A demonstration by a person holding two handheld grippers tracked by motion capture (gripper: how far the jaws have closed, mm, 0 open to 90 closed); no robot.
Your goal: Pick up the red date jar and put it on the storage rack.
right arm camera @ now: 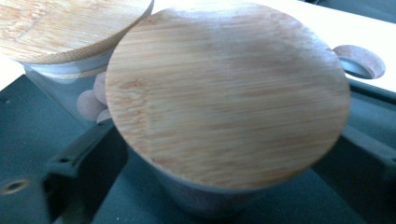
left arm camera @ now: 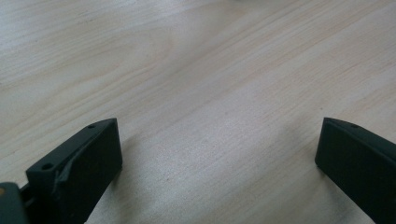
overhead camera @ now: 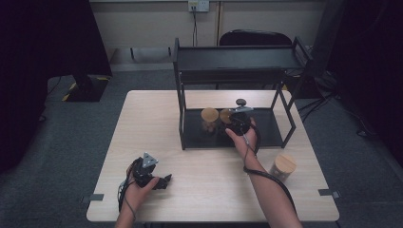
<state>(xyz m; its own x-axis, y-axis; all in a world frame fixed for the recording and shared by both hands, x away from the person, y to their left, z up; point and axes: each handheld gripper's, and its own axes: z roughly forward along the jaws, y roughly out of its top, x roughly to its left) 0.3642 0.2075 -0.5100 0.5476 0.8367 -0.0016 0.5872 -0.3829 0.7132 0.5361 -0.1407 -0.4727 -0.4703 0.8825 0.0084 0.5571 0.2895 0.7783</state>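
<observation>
a: where's the jar the right tongs (overhead camera: 236,122) are working on?

b: it stands on the black bottom tray of the rack (overhead camera: 266,130), which sits toward the far edge of the counter (overhead camera: 157,123). the jar with the bamboo lid (right arm camera: 224,93) is right between the two black jaws in the right gripper view, one jaw low on each side of its glass body.

a: clamped on it?

b: the jaws sit close against both sides of the glass, but the lid covers the contact spots, so i cannot tell whether they are pressing or just flanking it.

a: anything beside it?

b: a second jar (overhead camera: 209,119) with the same kind of lid stands just to its left on the same tray; the two lids overlap in the right gripper view, and round pale-brown pieces show through its glass. a third jar (overhead camera: 283,166) stands on the bare counter near the right edge, well apart from the rack.

a: and the left tongs (overhead camera: 165,181)?

b: down near the front-left corner of the counter, held in the person's hand. the jaws stand wide apart with bare wood between them.

a: any label or writing?

b: none i can read; the lids show plain bamboo grain.
</observation>
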